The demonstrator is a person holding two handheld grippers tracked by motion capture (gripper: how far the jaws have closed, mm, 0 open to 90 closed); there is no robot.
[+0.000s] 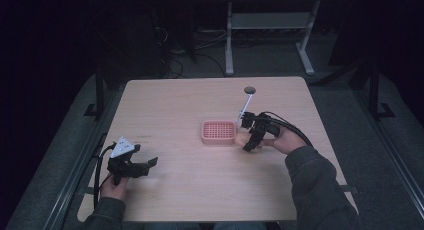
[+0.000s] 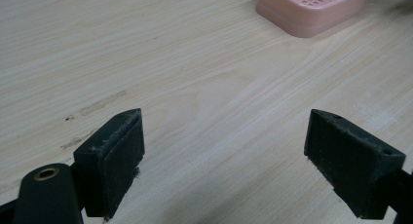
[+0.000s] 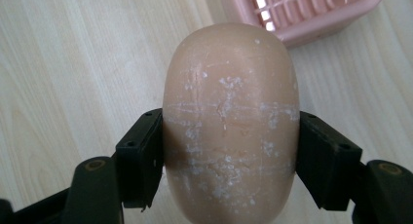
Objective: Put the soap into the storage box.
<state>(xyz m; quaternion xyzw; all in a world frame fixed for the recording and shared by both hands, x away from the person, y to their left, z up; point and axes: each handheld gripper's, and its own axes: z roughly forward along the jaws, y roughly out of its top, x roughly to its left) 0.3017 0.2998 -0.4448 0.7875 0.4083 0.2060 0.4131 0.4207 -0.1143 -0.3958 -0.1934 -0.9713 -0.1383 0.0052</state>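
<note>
A peach-coloured bar of soap [image 3: 229,126], oval and scuffed with white streaks, sits clamped between the 2 black jaws of the right gripper [image 3: 229,156], which press on its left and right flanks low in the right gripper view. In the high view the soap [image 1: 242,138] shows as a pale patch just right of centre, at the tip of the right gripper [image 1: 250,140], right beside the pink soap dish [image 1: 218,132] with its slatted grid.

The left gripper [image 1: 145,165] rests at the lower left of the high view, well apart from the dish. Its jaws stand wide apart with nothing between them, only bare wooden table [image 2: 204,87].

The likely risk is a slip: the soap is rounded and smooth, and the pads grip its curved sides near one end, so a tilt or a looser squeeze could let it squirt out onto the table. If it is bound for the dish, a low carry could also knock the dish's rim and shove it.

The right gripper view shows the contact lines and the soap's scratches; the high view alone shows both hands and a white rod [image 1: 244,106] near a round hole [image 1: 249,90] at the table's upper edge.
</note>
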